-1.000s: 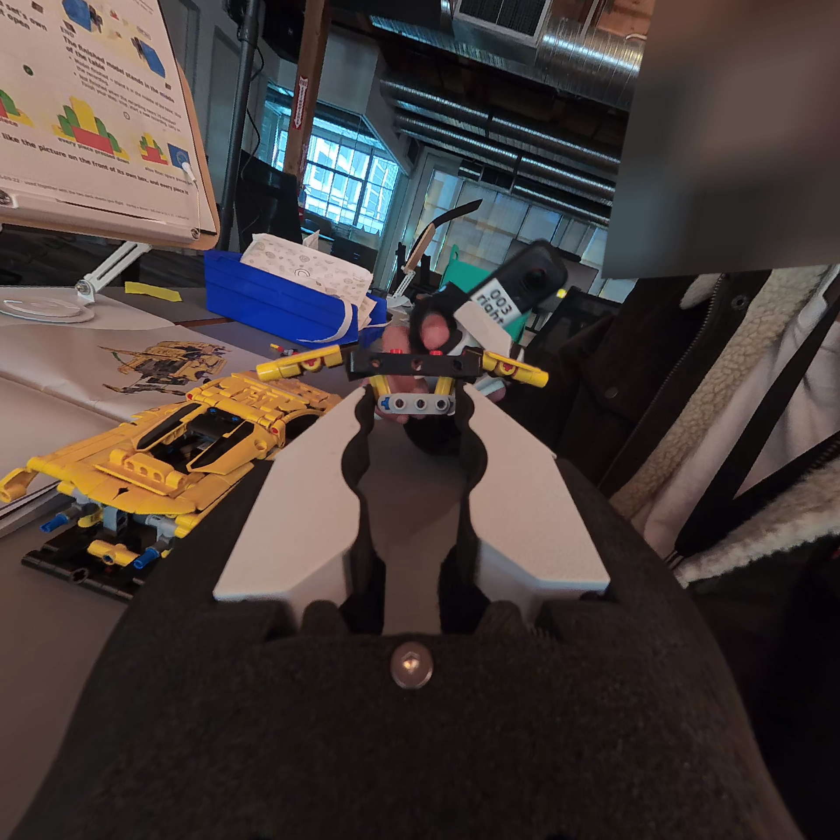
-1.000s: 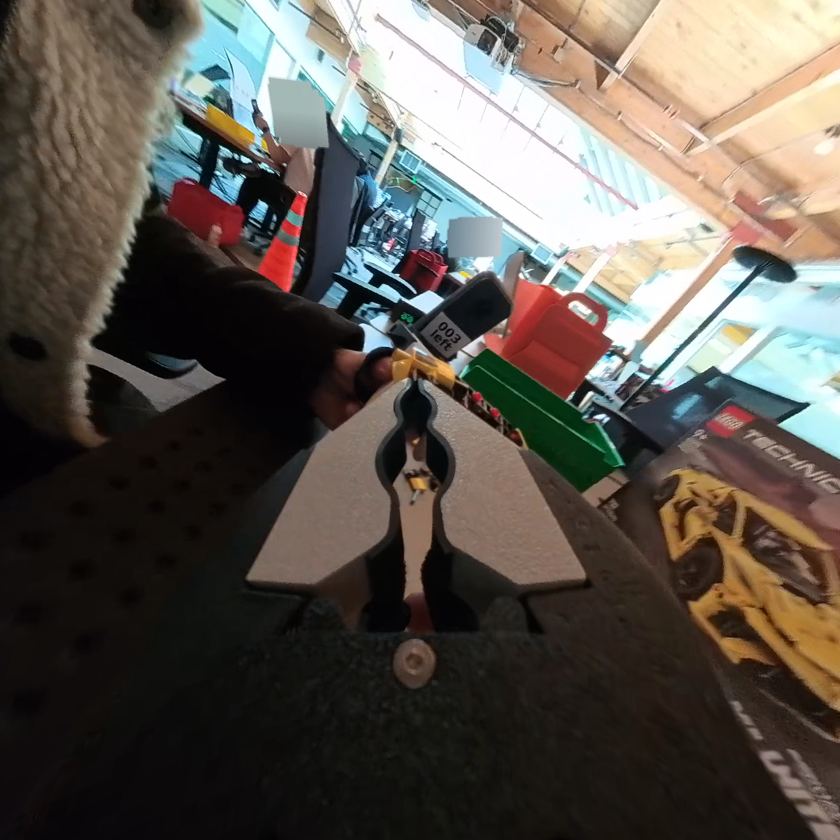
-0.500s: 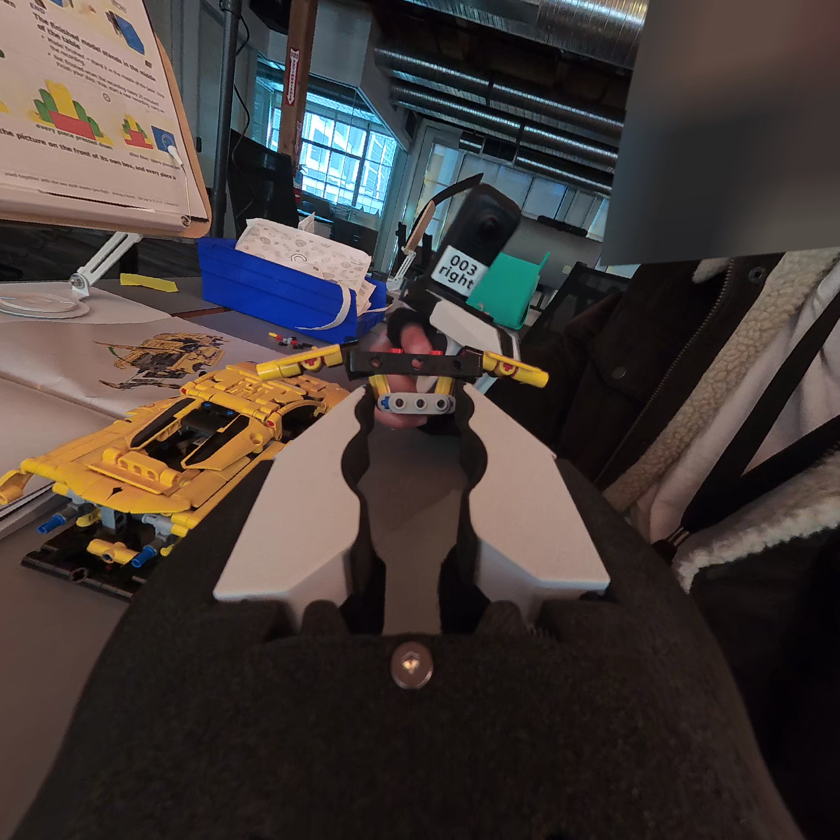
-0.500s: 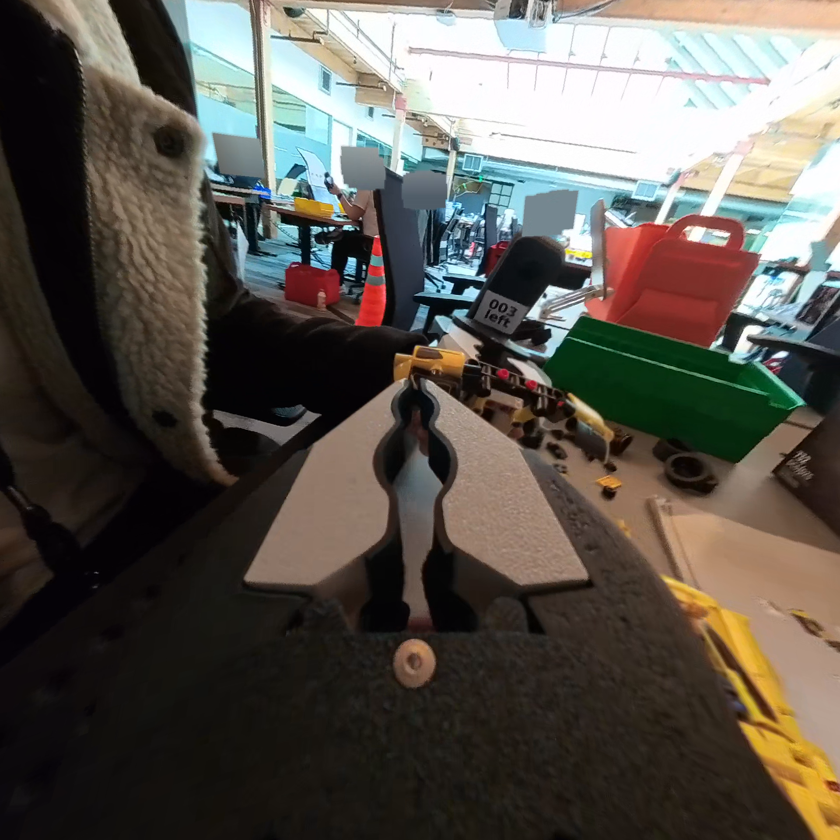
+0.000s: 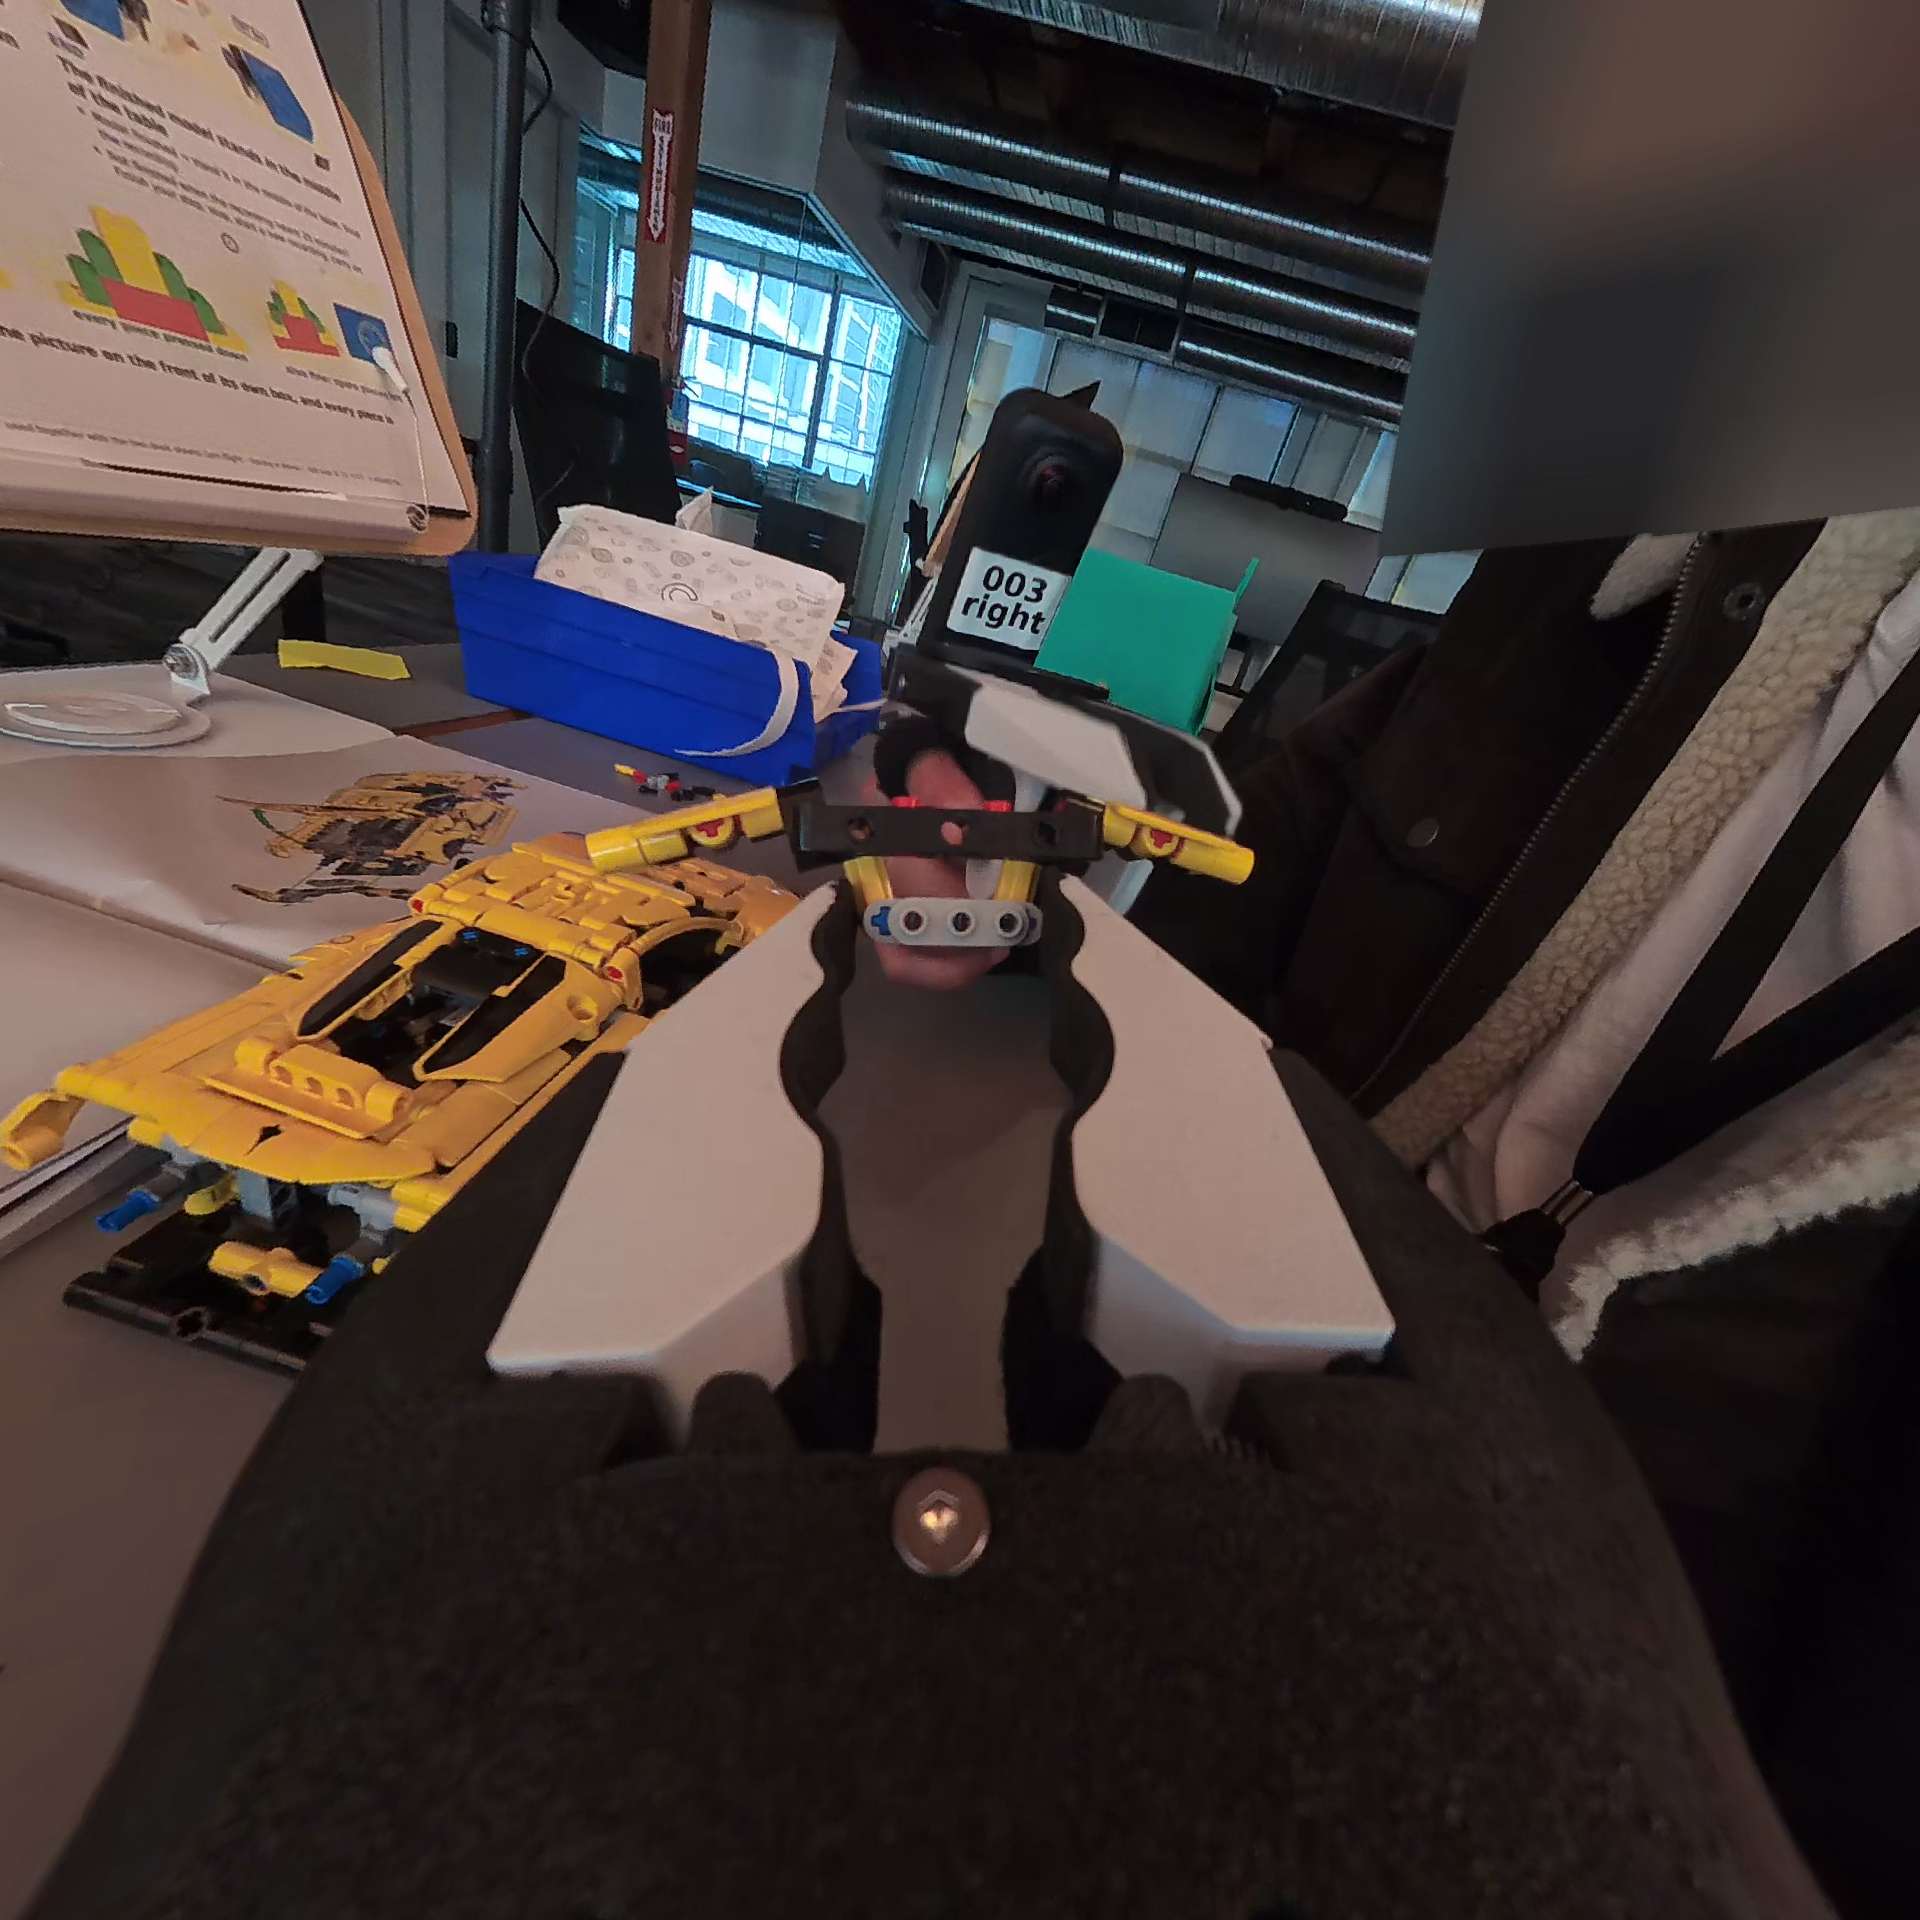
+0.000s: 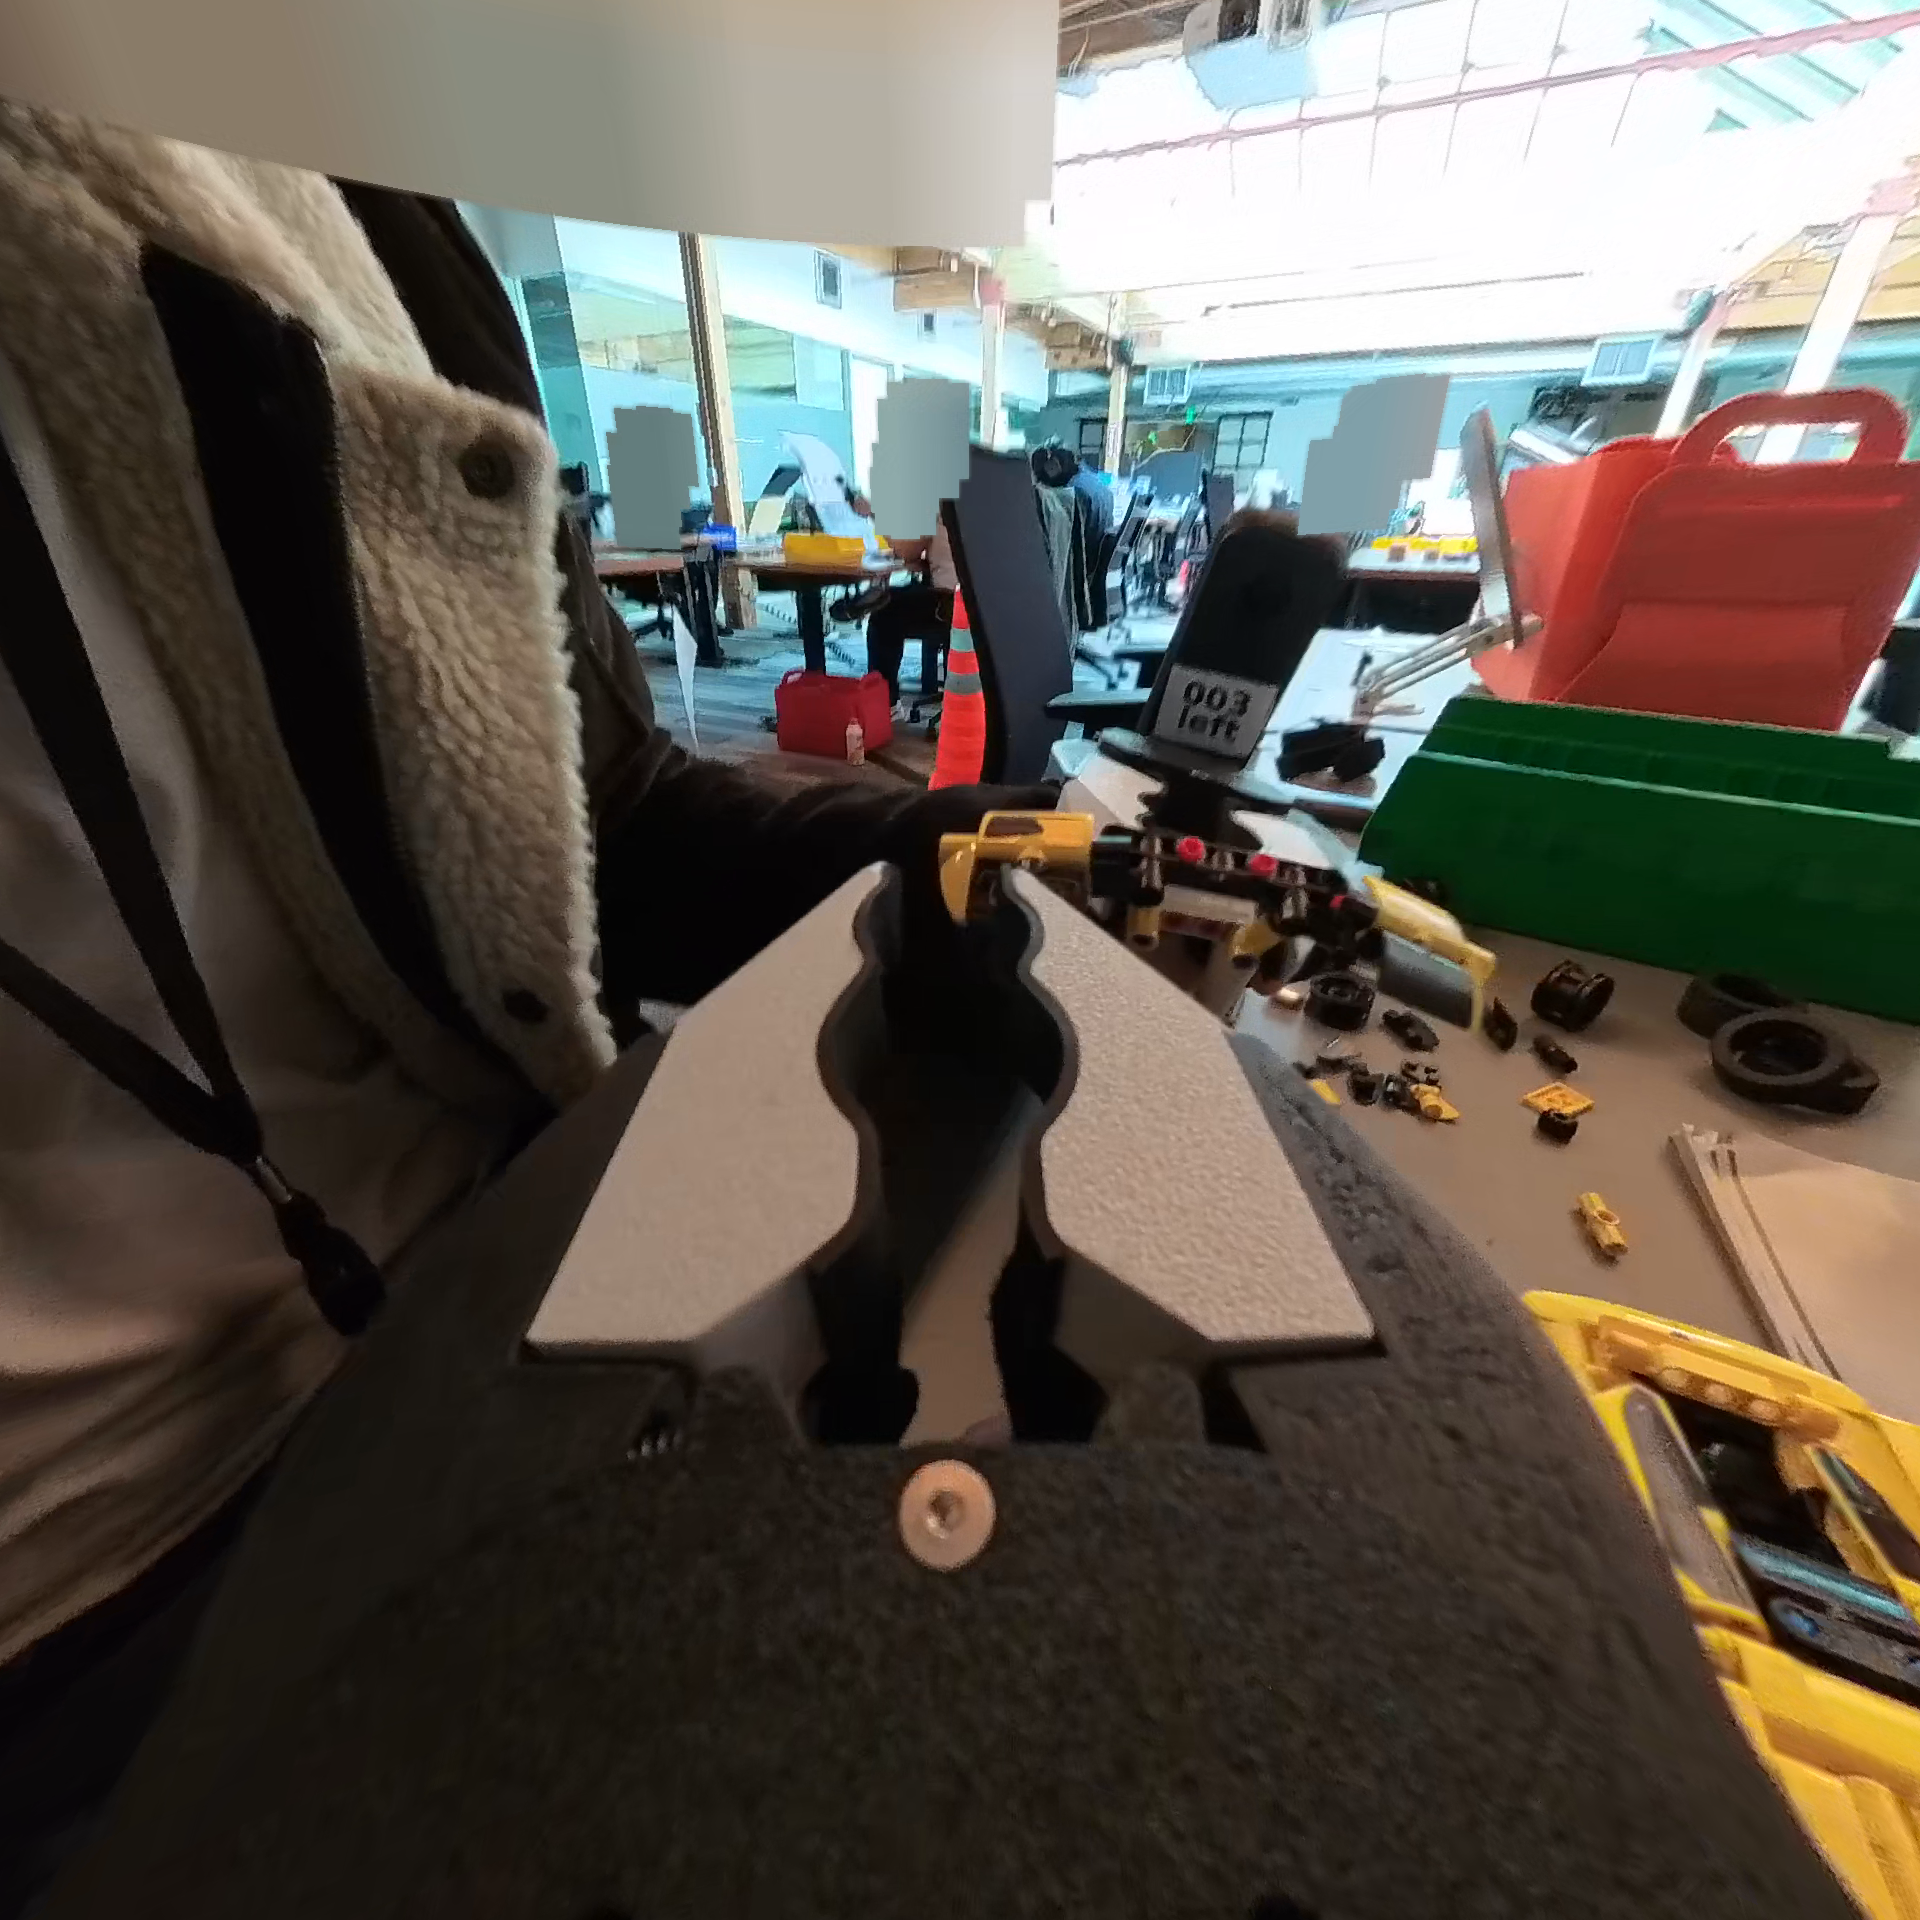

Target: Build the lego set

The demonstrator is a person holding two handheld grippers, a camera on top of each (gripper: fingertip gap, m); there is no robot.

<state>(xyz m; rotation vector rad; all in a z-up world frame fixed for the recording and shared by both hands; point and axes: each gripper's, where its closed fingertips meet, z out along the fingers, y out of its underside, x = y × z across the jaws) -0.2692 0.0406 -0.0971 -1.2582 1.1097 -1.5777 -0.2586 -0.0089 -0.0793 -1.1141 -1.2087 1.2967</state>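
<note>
My left gripper (image 5: 951, 920) is shut on the grey three-hole beam (image 5: 956, 923) at the bottom of a small sub-assembly (image 5: 940, 831). This is a black beam with a yellow arm on each side, held in the air. My right gripper (image 6: 951, 883) faces it, with its jaws around the sub-assembly's yellow end piece (image 6: 1029, 836). The rest of the sub-assembly (image 6: 1216, 868) runs off to the right. The right gripper's body (image 5: 1060, 738) shows behind the sub-assembly. The partly built yellow car (image 5: 416, 997) sits on the table to the left and also shows in the right wrist view (image 6: 1766, 1558).
Several loose small parts (image 6: 1403, 1091) and black tyres (image 6: 1792, 1060) lie before a green bin (image 6: 1642, 821), with a red bag (image 6: 1704, 582) behind it. A blue bin (image 5: 623, 675), an open instruction booklet (image 5: 208, 831) and a tilted poster board (image 5: 187, 260) stand at the left. The person's jacket (image 5: 1558, 935) is close.
The right wrist view has swung level, from the ceiling and box down to the table. The right jaws stand slightly wider around the yellow end. The left gripper and sub-assembly have barely moved.
</note>
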